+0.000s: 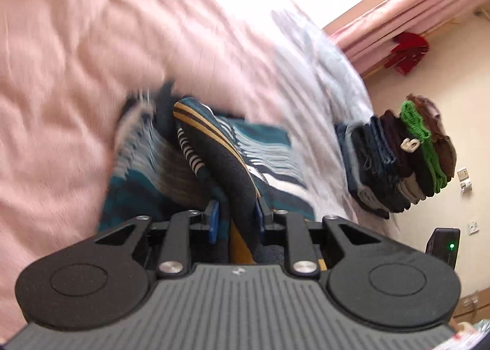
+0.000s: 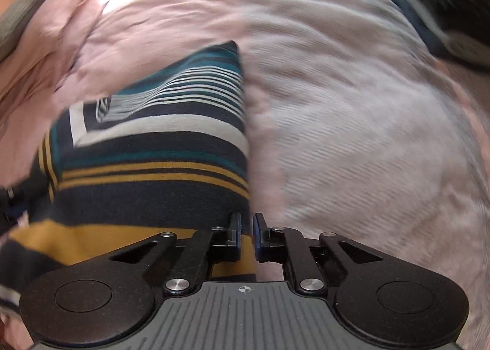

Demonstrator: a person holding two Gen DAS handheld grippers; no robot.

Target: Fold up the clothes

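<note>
We have the striped garment [image 1: 214, 148] on the pink bedsheet [image 1: 61, 74], part of it lifted into a thick ridge that runs straight into our left gripper [image 1: 235, 221]. Its blue pads sit narrow on either side of that dark, gold-edged fold, so we are holding the cloth there. In the right wrist view the same striped garment [image 2: 153, 148] lies just to the left of our right gripper [image 2: 246, 233], whose pads are nearly together; the picture is blurred, and we cannot tell whether a thin edge of fabric is pinched between them or nothing at all.

That doubt is our main risk. If the right side holds nothing, only the left corner will rise when we lift and the fold will come out skewed, with the loose half dragging across the sheet. The left grip takes in a bunched roll and not a single layer, so layers may slide apart under tension and the crease will wander. The sheet itself is rumpled, and we may catch it together with the garment. Further along the bed, the pile of folded clothes [image 1: 398, 160] looks tall and leaning; a wide swing of our left hand, or a tug on the bedsheet, could tip it.
</note>
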